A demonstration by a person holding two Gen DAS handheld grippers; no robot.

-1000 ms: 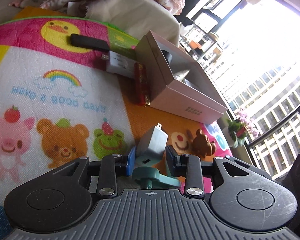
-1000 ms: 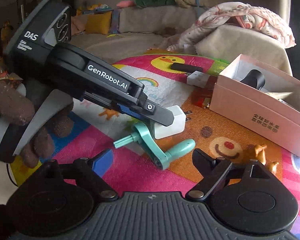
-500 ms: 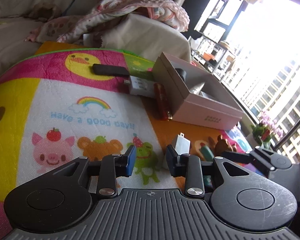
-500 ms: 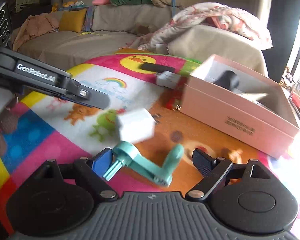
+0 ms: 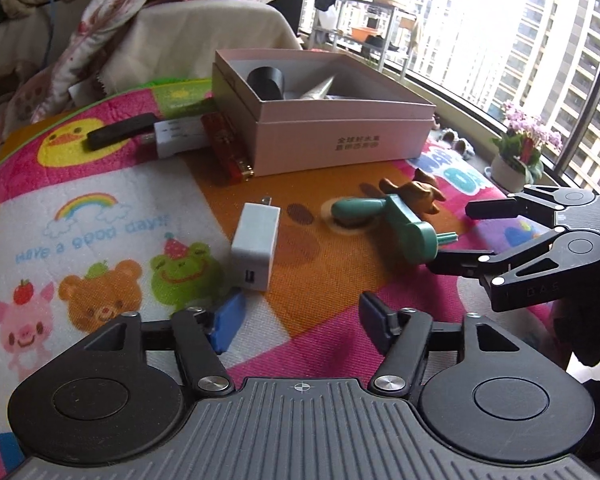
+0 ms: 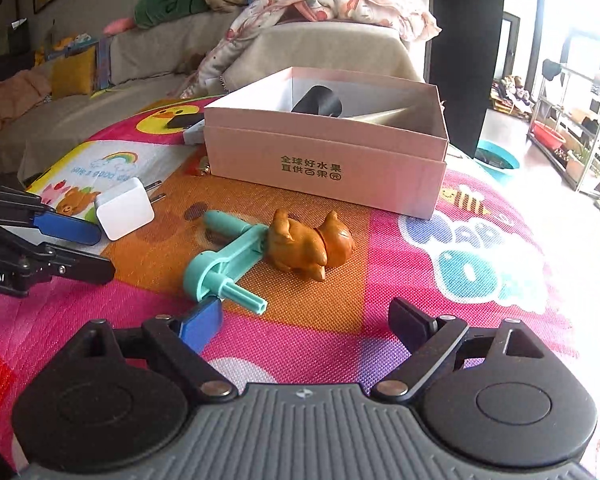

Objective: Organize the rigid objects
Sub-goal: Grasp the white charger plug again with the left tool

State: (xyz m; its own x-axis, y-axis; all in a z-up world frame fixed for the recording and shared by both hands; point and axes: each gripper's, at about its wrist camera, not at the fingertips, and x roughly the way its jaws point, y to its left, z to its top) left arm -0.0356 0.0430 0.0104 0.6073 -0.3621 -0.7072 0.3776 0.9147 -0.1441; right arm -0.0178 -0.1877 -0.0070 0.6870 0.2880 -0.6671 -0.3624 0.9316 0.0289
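Two grippers hang over a bright cartoon play mat (image 5: 100, 216), and neither holds anything. The left gripper (image 5: 300, 320) has its jaws opening, with only bare mat between its blue-padded fingers; the white USB wall charger (image 5: 256, 242) lies on the mat just ahead of its left fingertip, at about eleven o'clock, prongs pointing away toward the box. The right gripper (image 6: 304, 320) is also spreading its jaws, nothing between them; the stub of the teal crank handle (image 6: 224, 264) lies just beyond its left pad, at roughly eleven o'clock.

Touching the far end of that handle, at twelve o'clock in the right wrist view, a brown toy animal figurine (image 6: 308, 246) lies on its side. Beyond it sits the open pink cardboard box (image 6: 324, 160) with printed lettering on its side; inside are a black cylinder (image 6: 318, 102) and a pale cone-shaped piece (image 6: 384, 114).

In the left wrist view, at ten o'clock of the box, a red lighter (image 5: 226, 148) rests against the box wall, with a white adapter block (image 5: 180, 136) beside it and a black bar (image 5: 120, 130) lying on the printed duck. A flowering potted plant (image 5: 520, 156) stands by the window at two o'clock.
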